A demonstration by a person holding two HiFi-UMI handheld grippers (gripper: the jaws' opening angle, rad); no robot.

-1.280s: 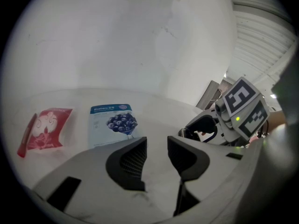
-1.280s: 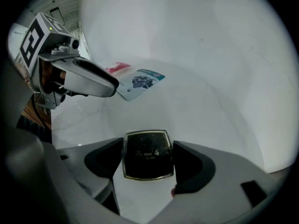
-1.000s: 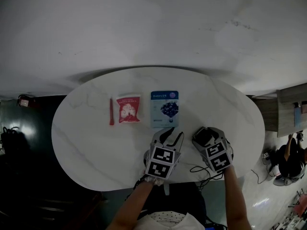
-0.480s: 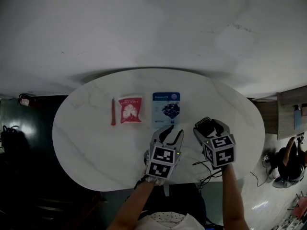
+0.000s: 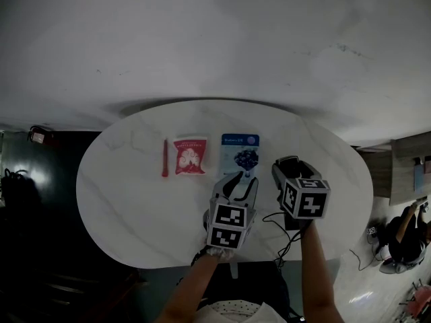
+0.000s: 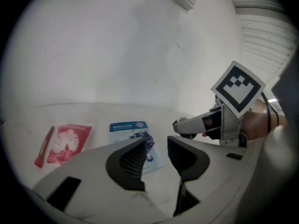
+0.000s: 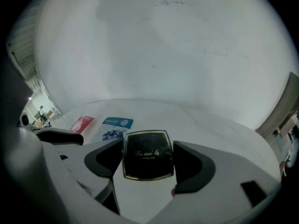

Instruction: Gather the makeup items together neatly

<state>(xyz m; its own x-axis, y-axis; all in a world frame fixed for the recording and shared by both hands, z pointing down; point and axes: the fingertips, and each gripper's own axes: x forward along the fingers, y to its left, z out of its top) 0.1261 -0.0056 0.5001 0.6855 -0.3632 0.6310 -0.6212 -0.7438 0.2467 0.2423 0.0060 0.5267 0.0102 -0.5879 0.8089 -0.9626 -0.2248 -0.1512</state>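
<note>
On the white oval table (image 5: 135,200) lie a thin red stick (image 5: 164,157), a red sachet (image 5: 190,156) and a blue blueberry sachet (image 5: 240,157), side by side in a row. My right gripper (image 5: 288,170) hovers just right of the blue sachet, shut on a black square compact (image 7: 147,154) with a gold rim. My left gripper (image 5: 237,180) stands open and empty, its tips at the blue sachet's (image 6: 128,127) near edge. In the left gripper view the red sachet (image 6: 69,141) and the stick (image 6: 43,146) show at the left.
A dark cable (image 5: 279,234) trails over the table's near edge below the right gripper. A person (image 5: 404,237) sits on the floor at far right, beside a shelf (image 5: 411,167). The floor left of the table is dark.
The right gripper has rolled and carried the compact away from the near edge, closer to the blue sachet. The left gripper has edged forward toward that sachet.
</note>
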